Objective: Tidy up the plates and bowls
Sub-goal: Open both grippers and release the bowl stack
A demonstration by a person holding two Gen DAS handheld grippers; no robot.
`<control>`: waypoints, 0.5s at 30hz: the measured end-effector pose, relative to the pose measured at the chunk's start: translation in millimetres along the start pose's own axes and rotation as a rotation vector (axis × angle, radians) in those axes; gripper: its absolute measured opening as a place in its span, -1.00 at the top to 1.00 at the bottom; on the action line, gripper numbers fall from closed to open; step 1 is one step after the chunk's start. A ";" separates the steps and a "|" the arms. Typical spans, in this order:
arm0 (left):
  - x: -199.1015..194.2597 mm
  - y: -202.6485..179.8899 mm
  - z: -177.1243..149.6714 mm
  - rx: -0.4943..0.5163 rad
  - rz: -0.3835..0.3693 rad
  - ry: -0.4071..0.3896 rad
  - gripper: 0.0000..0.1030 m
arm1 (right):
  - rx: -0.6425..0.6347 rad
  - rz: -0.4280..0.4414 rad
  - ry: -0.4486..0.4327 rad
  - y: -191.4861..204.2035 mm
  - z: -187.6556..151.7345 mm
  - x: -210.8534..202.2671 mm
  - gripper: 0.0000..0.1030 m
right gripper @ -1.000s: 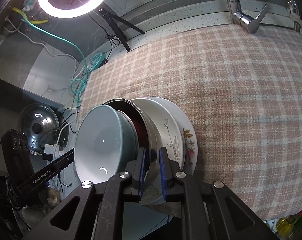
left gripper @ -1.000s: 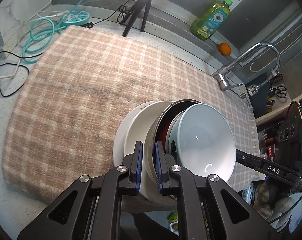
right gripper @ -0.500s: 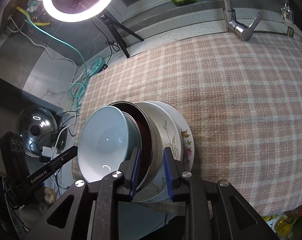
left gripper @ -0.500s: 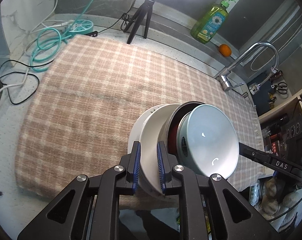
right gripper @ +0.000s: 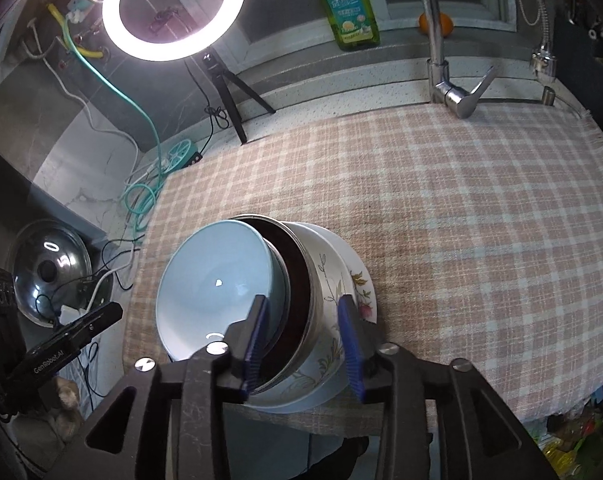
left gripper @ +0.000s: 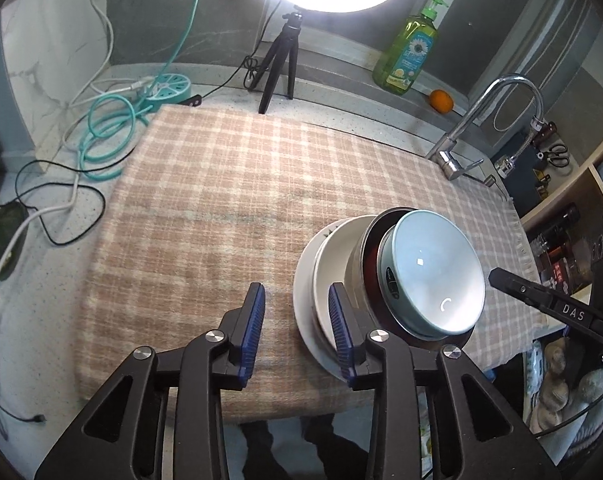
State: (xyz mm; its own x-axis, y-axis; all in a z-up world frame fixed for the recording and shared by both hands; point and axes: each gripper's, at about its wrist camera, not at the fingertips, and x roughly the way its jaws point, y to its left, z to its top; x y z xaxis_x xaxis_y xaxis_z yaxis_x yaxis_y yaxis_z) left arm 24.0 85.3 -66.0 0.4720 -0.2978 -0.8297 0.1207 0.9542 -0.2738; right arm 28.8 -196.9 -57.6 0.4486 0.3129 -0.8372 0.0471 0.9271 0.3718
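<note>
Both grippers have let go since the earlier frames: a second ago each pinched the stack's (left gripper: 389, 280) rim, and their jaws have just been opening while the hands back off. The left gripper (left gripper: 297, 328) now stands part open with nothing between its pads but cloth (left gripper: 221, 208); its right pad sits just beside the plate's (left gripper: 305, 280) edge, and whether it touches I cannot tell from this angle. The right gripper (right gripper: 303, 344) is likewise part open. Its pads straddle the rims of the dark bowl (right gripper: 297, 280) and the floral bowl (right gripper: 325, 288) without pressing on them.

The stack rests on the cloth near the counter's front edge, at about 4 o'clock in the left view and 7 o'clock in the right. From the bottom it goes plate, floral bowl, dark bowl, pale blue bowl (right gripper: 213, 280).

It is probably ceramic throughout: stiff, heavy as a set, glazed and slippery, and apt to chip or break if dropped. The bowls nest loosely, so a tilt could slide the top one out. Lifted whole, it is best held at the plate's rim from opposite sides and kept level. A single bowl is best pinched across its rim wall, one pad inside and one outside.
</note>
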 end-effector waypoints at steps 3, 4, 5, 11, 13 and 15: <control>-4.2 -2.3 0.2 0.018 0.002 -0.010 0.30 | -0.001 -0.032 -0.036 0.8 -1.5 -8.4 0.32; -5.7 -3.8 -0.3 0.022 0.001 -0.013 0.29 | -0.005 -0.041 -0.044 1.1 -2.0 -10.8 0.29; -7.2 -5.8 -0.8 0.027 0.001 -0.015 0.26 | -0.010 -0.046 -0.049 2.0 -2.4 -12.6 0.27; -18.2 -24.3 -5.1 0.064 0.024 -0.054 0.00 | -0.082 -0.081 -0.093 8.3 -6.2 -25.9 0.07; -21.2 -30.3 -6.4 0.068 0.030 -0.065 -0.14 | -0.114 -0.089 -0.107 11.1 -8.9 -30.2 0.03; -24.2 -39.0 -9.5 0.074 0.047 -0.081 -0.17 | -0.142 -0.099 -0.118 13.0 -11.8 -34.7 0.01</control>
State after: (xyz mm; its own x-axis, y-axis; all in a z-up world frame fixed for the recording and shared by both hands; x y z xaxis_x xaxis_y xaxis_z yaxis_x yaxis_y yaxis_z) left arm -0.4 55.0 -39.9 0.5470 -0.2523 -0.7982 0.1596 0.9674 -0.1965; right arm 3.3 -193.3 -28.4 0.5502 0.2000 -0.8107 -0.0265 0.9746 0.2225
